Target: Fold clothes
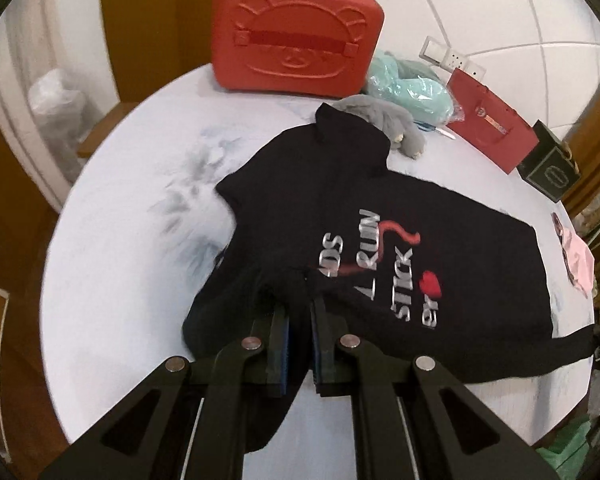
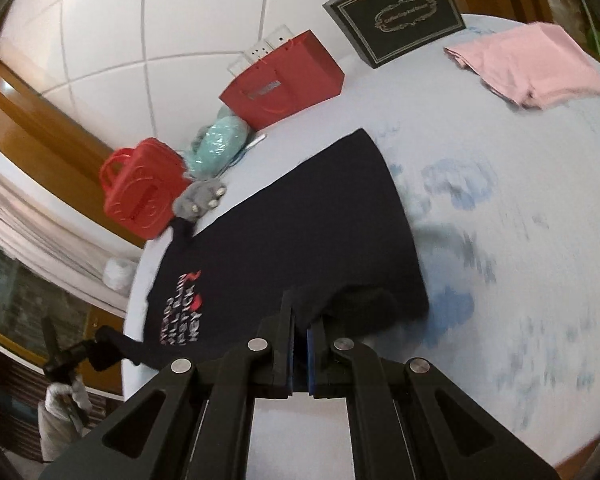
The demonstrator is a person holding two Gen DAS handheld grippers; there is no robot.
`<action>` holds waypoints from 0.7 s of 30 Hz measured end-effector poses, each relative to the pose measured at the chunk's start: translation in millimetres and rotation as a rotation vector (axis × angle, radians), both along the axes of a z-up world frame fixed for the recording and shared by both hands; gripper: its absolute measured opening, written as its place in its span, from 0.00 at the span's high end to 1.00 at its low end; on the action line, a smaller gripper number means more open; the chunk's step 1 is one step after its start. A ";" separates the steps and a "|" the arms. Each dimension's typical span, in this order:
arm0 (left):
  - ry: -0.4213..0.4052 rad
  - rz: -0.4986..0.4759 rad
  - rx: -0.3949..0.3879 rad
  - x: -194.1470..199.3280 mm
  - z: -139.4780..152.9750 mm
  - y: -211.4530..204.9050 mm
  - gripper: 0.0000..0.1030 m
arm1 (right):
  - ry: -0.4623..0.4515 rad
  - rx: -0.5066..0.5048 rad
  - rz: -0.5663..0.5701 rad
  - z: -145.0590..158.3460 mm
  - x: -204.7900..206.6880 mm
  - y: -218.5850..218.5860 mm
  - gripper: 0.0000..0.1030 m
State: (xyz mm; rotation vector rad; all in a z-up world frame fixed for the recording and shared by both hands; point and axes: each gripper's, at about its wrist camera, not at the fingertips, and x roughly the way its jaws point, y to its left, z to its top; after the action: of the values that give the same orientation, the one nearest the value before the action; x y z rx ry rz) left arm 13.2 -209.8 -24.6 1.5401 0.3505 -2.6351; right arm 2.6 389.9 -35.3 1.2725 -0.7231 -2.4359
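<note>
A black T-shirt [image 1: 340,200] with silver lettering and a red heart lies spread on the pale blue floral table [image 1: 132,280]. My left gripper [image 1: 299,304] is shut on a bunched fold of the shirt near its printed end and lifts it off the cloth. In the right wrist view the same black T-shirt [image 2: 320,220] stretches away toward the back. My right gripper [image 2: 300,320] is shut on its near edge, with the fabric humped just beyond the fingers. The left gripper [image 2: 76,354] shows at the far left there, holding the shirt's other corner.
A red bear-embossed case [image 1: 296,36], a teal plush in plastic [image 1: 404,84], a grey plush [image 1: 384,120], a red paper bag [image 1: 488,124] and a black gift bag [image 1: 548,168] line the back. A folded pink garment [image 2: 528,68] lies at the right. The table edge [image 2: 136,280] is near.
</note>
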 end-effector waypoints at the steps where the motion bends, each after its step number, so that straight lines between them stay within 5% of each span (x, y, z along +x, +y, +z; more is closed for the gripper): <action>1: -0.009 -0.008 -0.003 -14.6 -2.4 -0.3 0.93 | -0.001 0.015 0.005 0.4 -12.7 -1.1 0.97; 16: -0.158 -0.102 -0.079 -221.1 -60.8 9.8 0.93 | -0.163 0.179 0.042 -34.9 -221.6 -41.9 0.97; 21: -0.166 -0.110 -0.019 -245.5 -63.6 4.2 0.79 | -0.211 0.124 0.008 -51.7 -246.3 -30.5 0.92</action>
State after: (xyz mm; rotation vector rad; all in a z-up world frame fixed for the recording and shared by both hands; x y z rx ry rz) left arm -232.4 -205.6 -88.2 1.8064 0.2354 -2.5553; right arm -243.7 359.4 -87.0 1.5955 -0.6253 -2.3955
